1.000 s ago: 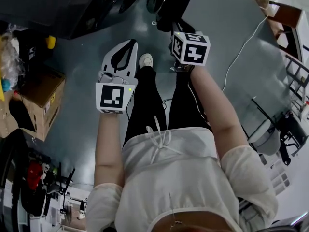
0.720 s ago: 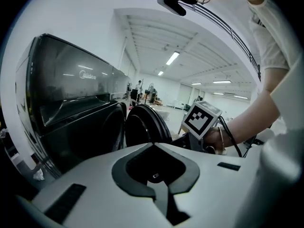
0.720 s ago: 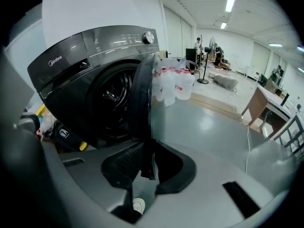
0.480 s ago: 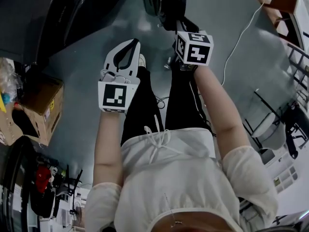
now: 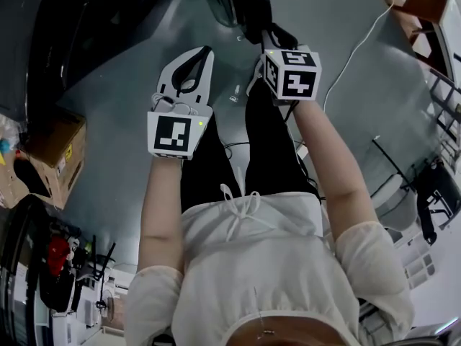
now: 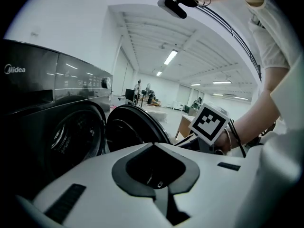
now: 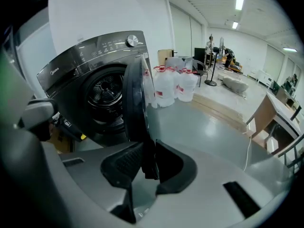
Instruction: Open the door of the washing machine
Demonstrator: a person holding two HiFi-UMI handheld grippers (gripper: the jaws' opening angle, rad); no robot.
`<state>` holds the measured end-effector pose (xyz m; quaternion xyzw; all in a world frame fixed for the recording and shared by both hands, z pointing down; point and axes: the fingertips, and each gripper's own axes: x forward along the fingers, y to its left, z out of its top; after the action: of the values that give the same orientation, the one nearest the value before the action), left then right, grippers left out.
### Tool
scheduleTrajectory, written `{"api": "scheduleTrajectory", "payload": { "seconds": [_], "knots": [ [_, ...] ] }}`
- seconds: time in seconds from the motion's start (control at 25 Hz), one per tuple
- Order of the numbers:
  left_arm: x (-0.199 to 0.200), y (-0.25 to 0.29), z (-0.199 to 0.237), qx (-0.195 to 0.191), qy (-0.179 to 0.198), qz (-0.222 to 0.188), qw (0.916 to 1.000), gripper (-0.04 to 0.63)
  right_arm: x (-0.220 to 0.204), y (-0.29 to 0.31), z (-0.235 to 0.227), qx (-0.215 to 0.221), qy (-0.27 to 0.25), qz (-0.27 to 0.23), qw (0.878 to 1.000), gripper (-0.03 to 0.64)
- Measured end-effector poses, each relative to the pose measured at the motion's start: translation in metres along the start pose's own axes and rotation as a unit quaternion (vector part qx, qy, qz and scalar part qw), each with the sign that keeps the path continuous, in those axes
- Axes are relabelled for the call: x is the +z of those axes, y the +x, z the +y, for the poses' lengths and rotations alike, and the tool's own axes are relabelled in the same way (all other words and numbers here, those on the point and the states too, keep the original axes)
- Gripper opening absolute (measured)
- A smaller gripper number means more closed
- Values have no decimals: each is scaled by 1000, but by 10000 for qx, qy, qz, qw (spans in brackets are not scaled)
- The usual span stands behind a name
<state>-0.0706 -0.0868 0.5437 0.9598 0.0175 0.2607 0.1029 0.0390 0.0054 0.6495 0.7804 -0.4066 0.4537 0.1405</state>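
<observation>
The dark grey washing machine (image 7: 90, 70) stands with its round door (image 7: 135, 103) swung out, leaving the drum (image 7: 107, 96) exposed. My right gripper (image 7: 148, 167) is shut on the door's outer edge, which runs down between its jaws. In the head view the door (image 5: 241, 2) is at the top centre, and my right gripper (image 5: 268, 40) reaches it from under its marker cube. My left gripper (image 5: 203, 51) hovers beside it over the floor, shut with nothing in it. The left gripper view shows the machine (image 6: 52, 94), the open door (image 6: 133, 127) and my left gripper's closed jaws (image 6: 159, 184).
Large water bottles (image 7: 166, 87) stand on the floor past the machine. A cardboard box (image 5: 50, 157) and clutter lie at the left. A white cable (image 5: 353, 56) crosses the grey floor on the right, near a wooden chair (image 5: 418, 6).
Both grippers have travelled sideways together, the right one keeping hold of the door edge. The door has swung wider and the machine has slid toward the top left of the head view.
</observation>
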Motion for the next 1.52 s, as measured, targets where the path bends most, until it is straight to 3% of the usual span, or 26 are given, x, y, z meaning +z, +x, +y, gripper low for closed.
{"api": "scheduleTrajectory", "payload": {
  "seconds": [0.16, 0.32, 0.68, 0.88, 1.12, 1.36, 1.52],
  "knots": [
    [12, 36, -13, 74, 106, -334, 9994, 21, 6, 3, -31, 86, -258, 9, 9996, 74],
    [22, 62, -35, 56, -56, -41, 10000, 21, 14, 2, -62, 296, -321, 66, 9990, 80],
    [61, 117, -61, 155, -140, -197, 9996, 21, 35, 4, -117, 554, -807, 104, 9951, 84],
    [76, 137, -70, 322, -175, -418, 9985, 21, 49, 9, -146, 584, -996, 136, 9932, 86],
    [81, 158, -83, 276, -150, -352, 9989, 21, 69, 15, -182, 434, -1127, 103, 9926, 91],
    [91, 187, -87, 233, 354, -144, 9990, 21, 92, 24, -212, 242, -1513, -15, 9882, 94],
    [106, 214, -77, 170, 151, -244, 9994, 21, 111, 33, -227, 290, -1748, -94, 9841, 94]
  ]
}}
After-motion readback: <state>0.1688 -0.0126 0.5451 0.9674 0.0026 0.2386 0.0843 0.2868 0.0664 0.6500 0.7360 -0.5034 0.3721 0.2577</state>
